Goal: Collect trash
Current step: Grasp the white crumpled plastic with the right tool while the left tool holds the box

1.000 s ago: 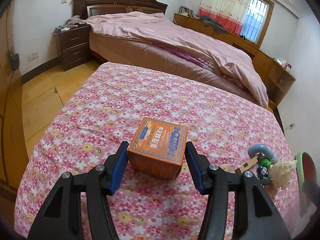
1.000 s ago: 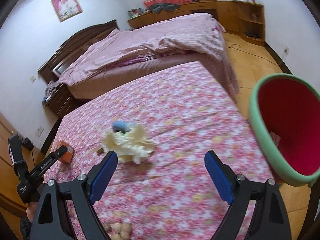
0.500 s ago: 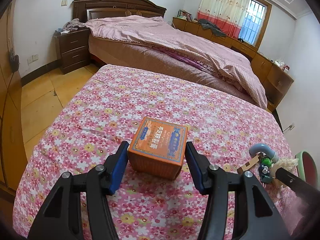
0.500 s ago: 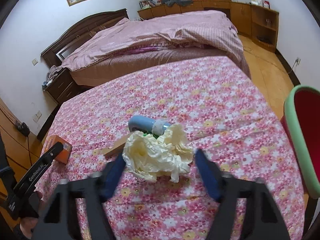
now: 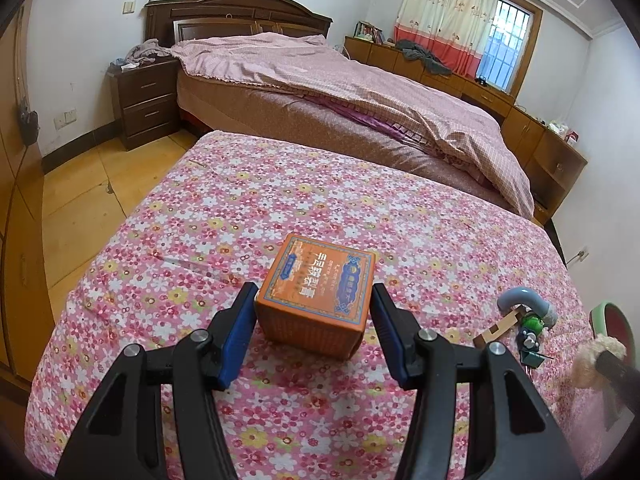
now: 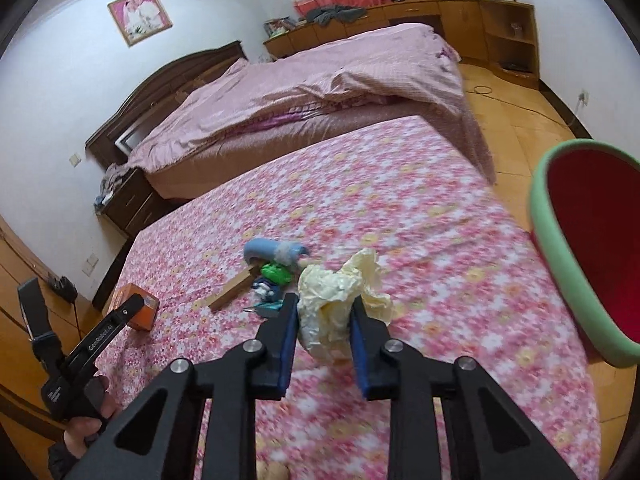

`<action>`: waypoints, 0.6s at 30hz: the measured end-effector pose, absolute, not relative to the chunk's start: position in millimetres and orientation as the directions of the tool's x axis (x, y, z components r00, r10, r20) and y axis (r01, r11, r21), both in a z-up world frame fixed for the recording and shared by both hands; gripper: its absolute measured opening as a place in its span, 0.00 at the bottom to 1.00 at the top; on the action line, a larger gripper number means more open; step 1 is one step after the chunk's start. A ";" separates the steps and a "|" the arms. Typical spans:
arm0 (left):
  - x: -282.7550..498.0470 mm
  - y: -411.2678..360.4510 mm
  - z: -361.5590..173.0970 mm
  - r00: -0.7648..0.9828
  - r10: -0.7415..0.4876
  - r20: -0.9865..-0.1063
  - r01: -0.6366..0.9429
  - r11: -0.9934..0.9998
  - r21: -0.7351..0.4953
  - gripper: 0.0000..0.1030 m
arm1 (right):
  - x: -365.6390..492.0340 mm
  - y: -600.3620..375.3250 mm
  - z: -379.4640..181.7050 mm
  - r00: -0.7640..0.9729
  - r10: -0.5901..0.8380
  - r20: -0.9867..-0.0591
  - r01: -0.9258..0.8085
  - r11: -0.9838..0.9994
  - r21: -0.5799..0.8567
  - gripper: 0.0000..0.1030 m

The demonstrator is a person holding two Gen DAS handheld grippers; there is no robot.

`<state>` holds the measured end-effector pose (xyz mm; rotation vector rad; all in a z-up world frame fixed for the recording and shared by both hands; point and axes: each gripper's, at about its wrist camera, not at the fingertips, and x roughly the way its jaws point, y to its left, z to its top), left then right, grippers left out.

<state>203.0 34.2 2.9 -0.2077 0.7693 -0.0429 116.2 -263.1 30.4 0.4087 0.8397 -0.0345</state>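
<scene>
An orange box (image 5: 320,292) rests on the flowered bedspread (image 5: 280,200), and my left gripper (image 5: 314,292) is shut on it, blue pads against both its sides. My right gripper (image 6: 324,300) is closing, and its pads squeeze a crumpled cream paper wad (image 6: 336,304). The left wrist view shows the same wad (image 5: 596,356) at the far right. A red bin with a green rim (image 6: 560,280) stands just right of the bedspread's edge. At the left of the right wrist view, the left gripper (image 6: 136,304) reaches over the orange box (image 6: 140,312).
Behind the wad lie a blue curved tube (image 6: 272,250), a green toy (image 6: 276,274) and a wooden block (image 6: 232,292). A big bed with a pink quilt (image 5: 360,92) stands beyond. A dark nightstand (image 5: 144,100) and wooden floor (image 5: 80,188) are at the left.
My right gripper moved in on the paper wad and closed around it, from wide open to pinching. The left gripper and the orange box have kept still.
</scene>
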 end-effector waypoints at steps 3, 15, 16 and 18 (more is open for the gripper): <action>201.1 31.2 6.7 0.722 -0.130 -0.679 -0.022 0.977 -0.211 0.55 | 102.0 -277.5 35.8 0.685 0.113 -0.720 0.216 0.912 0.349 0.25; 173.3 2.9 41.1 0.723 -0.222 -0.654 0.084 0.968 -0.235 0.55 | 39.7 -342.8 53.7 0.734 0.018 -0.679 0.338 0.858 0.388 0.25; 170.9 -0.6 44.0 0.721 -0.231 -0.653 0.093 0.966 -0.240 0.55 | 34.1 -349.1 54.9 0.738 0.009 -0.674 0.349 0.850 0.394 0.25; 165.6 -9.3 50.8 0.716 -0.256 -0.650 0.116 0.961 -0.250 0.55 | 25.1 -359.7 57.3 0.746 -0.004 -0.666 0.365 0.839 0.404 0.25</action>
